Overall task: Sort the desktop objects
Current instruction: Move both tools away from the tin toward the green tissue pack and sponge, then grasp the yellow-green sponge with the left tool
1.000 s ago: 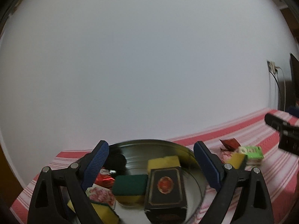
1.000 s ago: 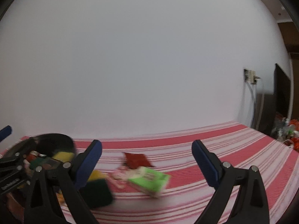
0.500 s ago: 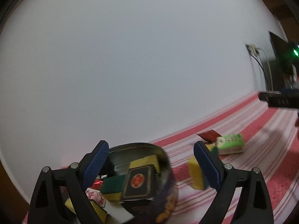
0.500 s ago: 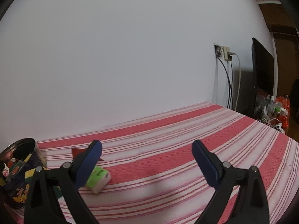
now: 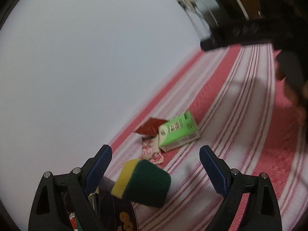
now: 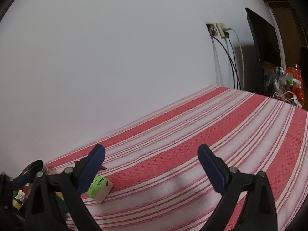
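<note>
in the left wrist view, the round tin (image 5: 115,207) sits at the lower left edge, dark, with yellow printing on its wall, partly behind the left finger of the left tongs (image 5: 155,165). just right of it a sponge (image 5: 142,182), yellow on one side and dark green on the other, lies on the red and white striped surface (image 5: 240,134), between the spread blue pads with nothing pinched. beyond the sponge lie small floral packets (image 5: 149,151), then a red sachet (image 5: 151,128), and touching these a green and white box (image 5: 178,131). at the far right a blurred dark tool and part of a hand (image 5: 292,88) reach in above the cloth.

in the right wrist view, the tin's rim (image 6: 33,166) shows at the far left with bits of colour inside. the green box (image 6: 100,187) rests just right of the left finger of the right tongs (image 6: 151,161), whose pads stand wide apart over bare striped cloth, holding nothing. farther right, wall sockets (image 6: 217,29) with cables hang on the white wall, then a dark screen (image 6: 259,46) and clutter past the surface's end.
</note>
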